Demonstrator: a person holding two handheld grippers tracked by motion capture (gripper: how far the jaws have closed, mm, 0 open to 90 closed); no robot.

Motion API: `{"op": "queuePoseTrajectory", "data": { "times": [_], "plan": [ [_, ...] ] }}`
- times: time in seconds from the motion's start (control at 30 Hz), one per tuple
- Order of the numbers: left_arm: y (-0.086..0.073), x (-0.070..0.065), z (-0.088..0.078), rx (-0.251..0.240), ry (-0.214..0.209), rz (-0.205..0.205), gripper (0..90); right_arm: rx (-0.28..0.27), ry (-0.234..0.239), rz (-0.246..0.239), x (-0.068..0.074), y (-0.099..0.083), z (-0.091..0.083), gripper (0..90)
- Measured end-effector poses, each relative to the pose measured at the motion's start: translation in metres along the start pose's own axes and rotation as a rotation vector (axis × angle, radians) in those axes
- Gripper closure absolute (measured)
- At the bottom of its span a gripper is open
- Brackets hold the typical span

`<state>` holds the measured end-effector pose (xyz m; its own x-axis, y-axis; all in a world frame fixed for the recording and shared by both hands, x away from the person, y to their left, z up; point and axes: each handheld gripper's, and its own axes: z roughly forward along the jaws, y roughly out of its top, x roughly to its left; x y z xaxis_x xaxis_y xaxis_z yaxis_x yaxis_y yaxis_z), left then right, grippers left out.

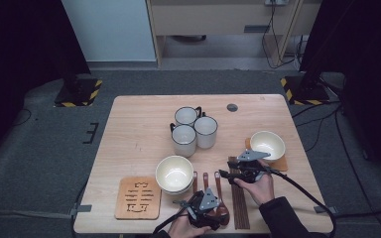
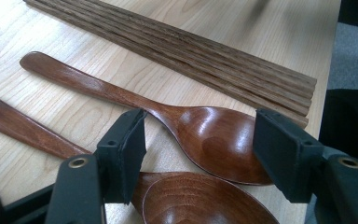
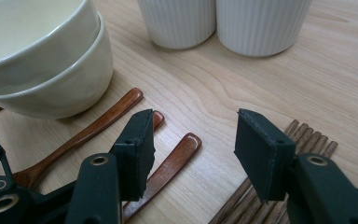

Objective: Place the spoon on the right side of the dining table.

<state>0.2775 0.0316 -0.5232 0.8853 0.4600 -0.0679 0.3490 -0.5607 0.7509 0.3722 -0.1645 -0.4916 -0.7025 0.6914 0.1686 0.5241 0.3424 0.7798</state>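
1. The table (image 1: 134, 124) is pale wood with a soft grain and rounded corners, lying in the middle of the high view on grey carpet.
2. Three white mugs (image 1: 194, 130) with dark rims and ribbed sides cluster just above the centre of the high view; two of them fill the top of the right gripper view.
3. Two cream bowls (image 1: 174, 173), smooth and glossy, sit stacked one inside the other at lower centre of the high view; they show at the upper left of the right gripper view.
4. A single cream bowl (image 1: 267, 144) rests on a wooden mat at the right of the high view.
5. A square wooden trivet (image 1: 138, 198) with cut-out slots lies at the lower left of the table.
6. Three dark, polished wooden spoons (image 2: 205, 135) lie side by side, handles pointing toward the stacked bowls.
7. A bundle of straight, open-grained wooden chopsticks (image 2: 186, 51) lies just beside the spoons, crossing the top of the left gripper view.
8. The left gripper (image 2: 200, 149) hangs low over the spoon bowls, its black, blocky jaws spread wide and holding nothing.
9. The right gripper (image 3: 193, 149) hovers above the spoon handle tips and the chopstick ends, jaws likewise wide apart and holding nothing.
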Motion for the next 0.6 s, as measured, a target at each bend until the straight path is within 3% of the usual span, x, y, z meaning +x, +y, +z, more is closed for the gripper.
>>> {"op": "queuePoseTrajectory", "data": {
  "times": [0.33, 0.6],
  "plan": [
    [-0.001, -0.003, 0.006, 0.018, 0.017, 0.035, 32.9, 0.032, 0.026, 0.034, 0.001, -0.003, 0.009, 44.4],
    [-0.003, -0.002, 0.008, 0.013, 0.018, 0.038, 31.1, 0.067, 0.046, 0.047, 0.002, -0.006, 0.015, 43.0]
  ]
}}
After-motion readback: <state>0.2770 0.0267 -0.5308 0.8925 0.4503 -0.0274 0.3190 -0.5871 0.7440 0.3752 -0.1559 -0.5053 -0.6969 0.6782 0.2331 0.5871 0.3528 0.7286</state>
